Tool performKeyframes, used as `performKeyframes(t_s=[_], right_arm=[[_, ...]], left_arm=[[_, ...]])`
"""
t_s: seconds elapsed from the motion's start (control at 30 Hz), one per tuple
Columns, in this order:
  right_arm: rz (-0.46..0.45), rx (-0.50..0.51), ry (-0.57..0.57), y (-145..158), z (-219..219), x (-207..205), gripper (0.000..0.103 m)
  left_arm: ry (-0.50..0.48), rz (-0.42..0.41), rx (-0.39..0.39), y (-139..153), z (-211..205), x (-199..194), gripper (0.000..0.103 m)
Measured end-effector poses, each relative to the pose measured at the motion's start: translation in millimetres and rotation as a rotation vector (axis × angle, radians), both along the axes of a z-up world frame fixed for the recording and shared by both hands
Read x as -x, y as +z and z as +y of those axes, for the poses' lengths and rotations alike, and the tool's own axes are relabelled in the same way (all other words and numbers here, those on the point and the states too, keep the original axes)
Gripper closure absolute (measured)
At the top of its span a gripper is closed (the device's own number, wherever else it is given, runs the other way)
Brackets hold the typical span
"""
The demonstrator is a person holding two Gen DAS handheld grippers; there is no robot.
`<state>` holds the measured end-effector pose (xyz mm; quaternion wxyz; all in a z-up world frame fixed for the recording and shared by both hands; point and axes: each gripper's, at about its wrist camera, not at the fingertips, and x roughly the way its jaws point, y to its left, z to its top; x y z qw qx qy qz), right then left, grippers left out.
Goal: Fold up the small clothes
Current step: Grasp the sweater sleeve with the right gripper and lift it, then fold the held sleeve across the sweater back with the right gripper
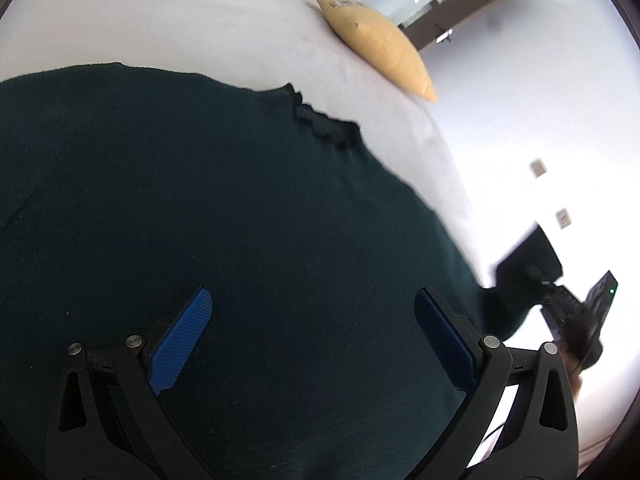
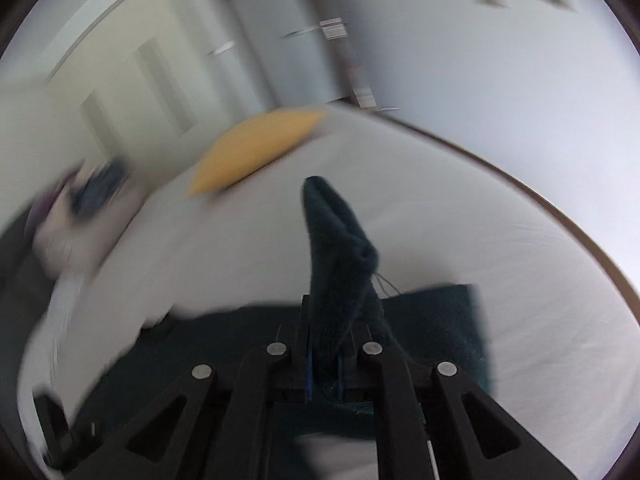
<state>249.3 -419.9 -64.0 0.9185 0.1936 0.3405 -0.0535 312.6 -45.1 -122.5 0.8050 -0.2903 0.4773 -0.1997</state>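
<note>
A dark green knitted garment (image 1: 208, 208) lies spread over the white bed and fills most of the left wrist view. My left gripper (image 1: 312, 320) hangs just above it, its blue pads (image 1: 182, 340) wide apart with only flat cloth below them. In the right wrist view my right gripper (image 2: 324, 380) is shut on a corner of the same dark green garment (image 2: 340, 248), which stands up as a pointed fold between the fingers. The rest of the cloth trails below and to both sides. At the right edge of the left wrist view, the right gripper (image 1: 568, 312) shows blurred with cloth hanging from it.
A yellow cushion (image 1: 376, 44) (image 2: 256, 148) lies on the white bed sheet (image 2: 500, 248) beyond the garment. A dark bed edge (image 2: 560, 208) curves along the right. White walls, a door and wall sockets stand behind. A blurred pile of things (image 2: 80, 200) sits at the left.
</note>
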Motion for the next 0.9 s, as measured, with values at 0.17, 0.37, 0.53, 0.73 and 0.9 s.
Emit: performKeyframes(t_s=[0.17,0.37,0.53,0.73,0.9], right_arm=[[0.076,0.111,0.258,-49,142,-32,0.094],[0.176,0.061,0.317,-101,194,-56,0.086],[0.159,-0.069,0.340,-93,180,-44,0.043],[0.106,-0.238,0.190,-89,135,10,0.039],[0.109,-0.439,0.067,-108,91,41,0.039]], left_arm=[[-0.017,0.033,0.196,-2,8,-17,0.000],[-0.073,0.126,0.301,-13,-4,-42,0.000],[-0.101,0.178,0.275,-31,-21,-53,0.000],[-0.111,0.215,0.183,-37,-57,-61,0.000],[-0.167,0.210,0.076,-24,-96,-51,0.001]])
